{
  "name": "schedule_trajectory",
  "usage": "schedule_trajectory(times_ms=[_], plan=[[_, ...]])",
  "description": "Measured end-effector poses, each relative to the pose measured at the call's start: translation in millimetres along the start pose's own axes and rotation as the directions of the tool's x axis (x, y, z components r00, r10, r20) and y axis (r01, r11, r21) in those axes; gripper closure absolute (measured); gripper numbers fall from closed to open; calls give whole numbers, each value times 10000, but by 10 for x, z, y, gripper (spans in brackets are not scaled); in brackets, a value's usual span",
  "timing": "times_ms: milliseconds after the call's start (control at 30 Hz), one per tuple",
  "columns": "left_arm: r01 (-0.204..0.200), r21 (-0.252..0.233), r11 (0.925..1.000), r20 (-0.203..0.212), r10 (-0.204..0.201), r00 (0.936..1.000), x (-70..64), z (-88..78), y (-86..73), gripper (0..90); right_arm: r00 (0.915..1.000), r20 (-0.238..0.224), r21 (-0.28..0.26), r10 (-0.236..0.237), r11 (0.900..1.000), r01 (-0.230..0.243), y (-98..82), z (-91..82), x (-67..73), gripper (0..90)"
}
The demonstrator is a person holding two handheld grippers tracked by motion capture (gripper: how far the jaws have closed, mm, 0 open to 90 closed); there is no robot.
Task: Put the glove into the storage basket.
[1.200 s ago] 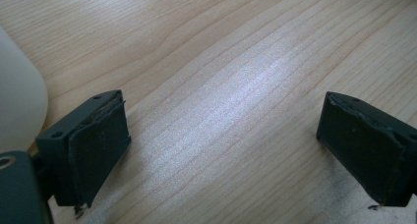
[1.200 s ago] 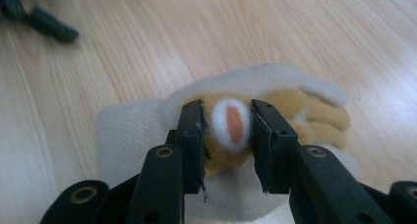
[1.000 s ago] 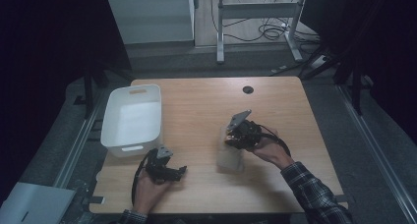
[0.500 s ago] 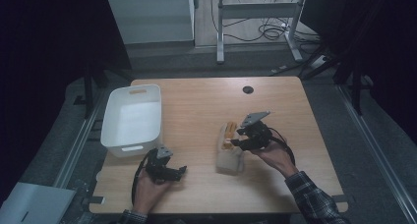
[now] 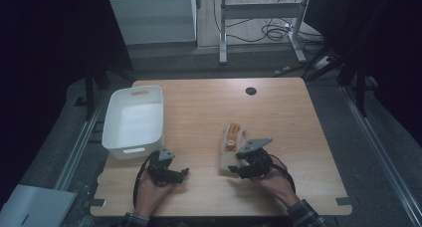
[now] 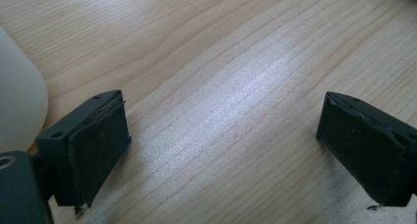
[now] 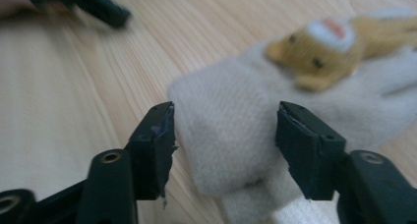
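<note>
right gripper (image 7: 223, 140): fingers have just been opening, straddling white glove (image 7: 236, 121) cuff, unpressed | glove: flat on surface (image 5: 199, 102), 12 o'clock of gripper | left gripper (image 6: 221, 150): fingers wide, empty

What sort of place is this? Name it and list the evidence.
Probably a lab or workshop bay set up for recording, not a home. A lone wooden table with a cable hole stands in a dark surround, loose cables run across the floor behind it, and a metal desk frame stands beyond.
</note>
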State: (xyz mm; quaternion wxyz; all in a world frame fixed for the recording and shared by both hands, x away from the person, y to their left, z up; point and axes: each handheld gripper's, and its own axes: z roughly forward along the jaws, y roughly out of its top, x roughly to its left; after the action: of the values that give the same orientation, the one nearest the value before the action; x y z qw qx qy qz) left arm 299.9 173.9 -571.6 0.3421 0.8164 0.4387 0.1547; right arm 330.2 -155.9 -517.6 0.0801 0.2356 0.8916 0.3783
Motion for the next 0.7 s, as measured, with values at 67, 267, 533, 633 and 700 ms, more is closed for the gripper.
schedule_trajectory(times_ms=[67,267,533,633,700], plan=[[2,0,10000,-3,-2,10000,0,0,0,55,9987,401,119,-327,9994,322,-60,55,47,399],[4,0,10000,-6,-4,10000,0,0,0,55,9820,1355,284,-1319,9912,1292,-131,86,156,596],[6,1,10000,-6,-6,10000,0,0,0,55,9842,1452,-88,-1014,9946,1038,-67,-97,118,775],[16,-7,10000,-4,-16,10000,-1,1,0,55,9793,1694,-81,-1105,9935,1135,-23,-194,99,764],[13,-4,10000,-4,-13,10000,-1,0,0,55,9794,1714,11,-1072,9941,1086,-28,-219,81,726]])
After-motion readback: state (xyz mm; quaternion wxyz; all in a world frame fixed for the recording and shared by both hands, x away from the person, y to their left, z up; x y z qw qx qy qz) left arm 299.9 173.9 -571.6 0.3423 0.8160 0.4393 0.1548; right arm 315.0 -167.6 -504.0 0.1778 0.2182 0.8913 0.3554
